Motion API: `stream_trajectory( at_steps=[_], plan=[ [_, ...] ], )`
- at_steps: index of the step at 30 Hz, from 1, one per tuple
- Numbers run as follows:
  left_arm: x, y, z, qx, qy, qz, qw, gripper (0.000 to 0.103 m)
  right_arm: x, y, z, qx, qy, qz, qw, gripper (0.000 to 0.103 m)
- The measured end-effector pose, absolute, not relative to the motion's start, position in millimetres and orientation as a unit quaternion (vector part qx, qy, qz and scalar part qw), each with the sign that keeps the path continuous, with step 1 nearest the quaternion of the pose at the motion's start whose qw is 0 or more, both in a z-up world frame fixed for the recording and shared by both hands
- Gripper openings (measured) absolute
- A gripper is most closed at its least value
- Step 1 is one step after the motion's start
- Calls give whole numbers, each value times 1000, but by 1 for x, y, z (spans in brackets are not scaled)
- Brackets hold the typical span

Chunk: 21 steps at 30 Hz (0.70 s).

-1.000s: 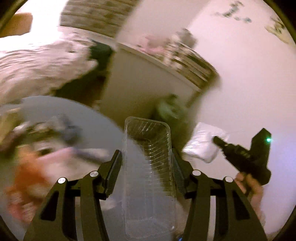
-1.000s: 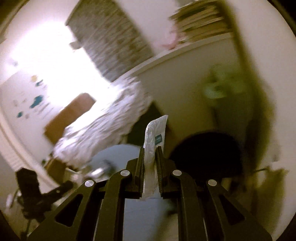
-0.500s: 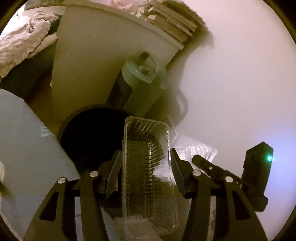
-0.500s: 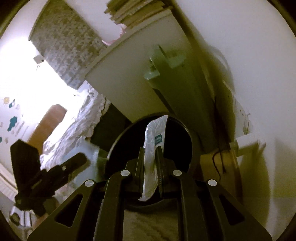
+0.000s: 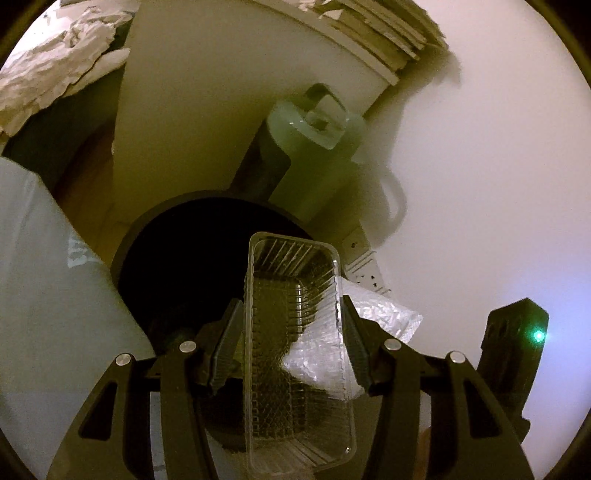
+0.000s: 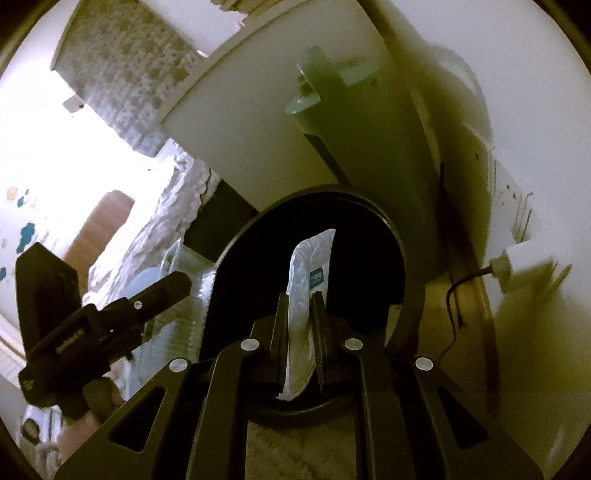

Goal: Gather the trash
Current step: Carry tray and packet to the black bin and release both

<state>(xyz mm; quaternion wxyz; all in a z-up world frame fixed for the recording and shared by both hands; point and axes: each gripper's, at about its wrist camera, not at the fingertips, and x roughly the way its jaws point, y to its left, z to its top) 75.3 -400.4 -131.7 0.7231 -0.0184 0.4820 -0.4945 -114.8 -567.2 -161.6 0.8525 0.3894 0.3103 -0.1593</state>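
My left gripper (image 5: 291,306) is shut on a clear plastic tray (image 5: 295,350), gripping its long sides; the tray hangs over the right part of a round black bin (image 5: 127,240). In the right wrist view my right gripper (image 6: 300,297) is shut on a flat white packet (image 6: 314,258) with a small teal label, standing upright over the bin's dark opening (image 6: 391,229). The same packet (image 5: 384,321) shows just right of the tray in the left wrist view. The left gripper's finger (image 6: 162,288) and the tray (image 6: 184,306) sit at the bin's left rim.
A pale green cylinder (image 5: 314,155) leans behind the bin against a white cabinet side (image 5: 203,110) topped with stacked books (image 5: 388,29). A socket strip (image 5: 365,269) and a white plug with a black cable (image 6: 517,258) are on the wall. A light blue tabletop (image 5: 44,295) lies left.
Both grippers swung away from the cluttered table and came down over the black bin, which now fills the view under them. Tray and packet stay gripped.
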Motion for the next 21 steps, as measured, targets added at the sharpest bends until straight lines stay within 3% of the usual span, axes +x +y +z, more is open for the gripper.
stream_trajectory(
  at_steps=[12, 14, 15, 18, 19, 21],
  plan=[
    [76, -411, -143, 0, 489, -486, 725, 55, -101, -565, -185, 399, 340, -149, 839, 13],
    [75, -413, -143, 5, 488, -489, 723, 55, -102, -566, -185, 401, 340, -147, 838, 17],
    [75, -414, -142, 8, 487, -489, 723, 62, -103, -566, -184, 403, 339, -145, 838, 18],
    [73, -413, -138, 13, 480, -485, 731, 90, -108, -566, -180, 408, 333, -139, 839, 44],
    [73, -411, -135, 10, 476, -486, 733, 91, -112, -566, -178, 410, 329, -139, 839, 54],
    [71, -407, -130, 6, 473, -489, 732, 91, -117, -564, -173, 410, 325, -142, 841, 56]
  ],
)
